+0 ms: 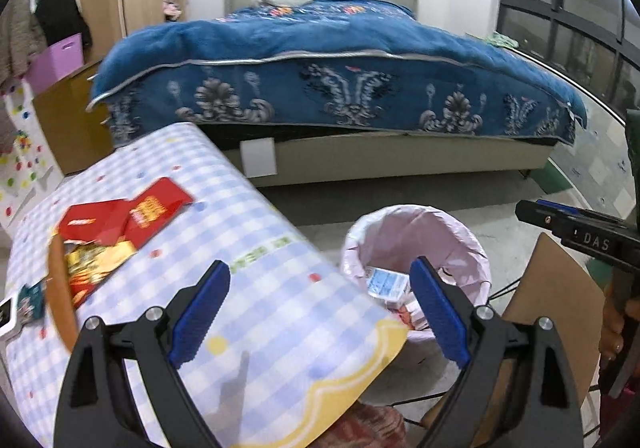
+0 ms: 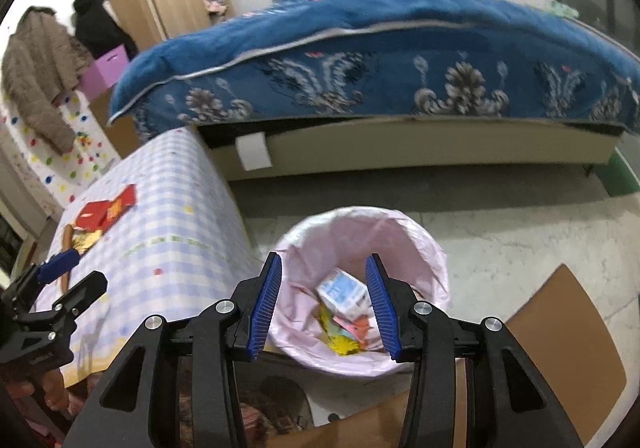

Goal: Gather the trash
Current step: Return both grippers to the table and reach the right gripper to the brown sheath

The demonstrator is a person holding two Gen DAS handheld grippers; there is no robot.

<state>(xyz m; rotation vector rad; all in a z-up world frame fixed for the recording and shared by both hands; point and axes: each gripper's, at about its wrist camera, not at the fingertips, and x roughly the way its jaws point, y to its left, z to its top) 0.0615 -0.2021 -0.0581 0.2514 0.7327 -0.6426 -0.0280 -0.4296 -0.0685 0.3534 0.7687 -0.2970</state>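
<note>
Both grippers stand with their blue pads apart and nothing between them. Right gripper hangs over the bin, which fills the centre of the right wrist view; its jaws are part-way spread, and the trash seen in the gap lies down in the bin, not in the grip. Left gripper is spread wide above the near edge of the table; one pad sits over the checked cloth, the other over the bin's rim at about 3 o'clock from it.

Inside the pink-lined bin lie a small blue-and-white carton, and beneath it yellow and pink wrappers; the carton rests tilted on top of the pile.

On the table, at 10 o'clock from the left gripper, lie a red flattened box and, touching its lower edge, a yellow-and-red snack packet; an orange curved object stands blurred just beside them, and I cannot tell what it is.

Bed with a blue patterned quilt spans 12 o'clock behind both; a brown cardboard sheet lies on the floor at 4 o'clock from the bin.
</note>
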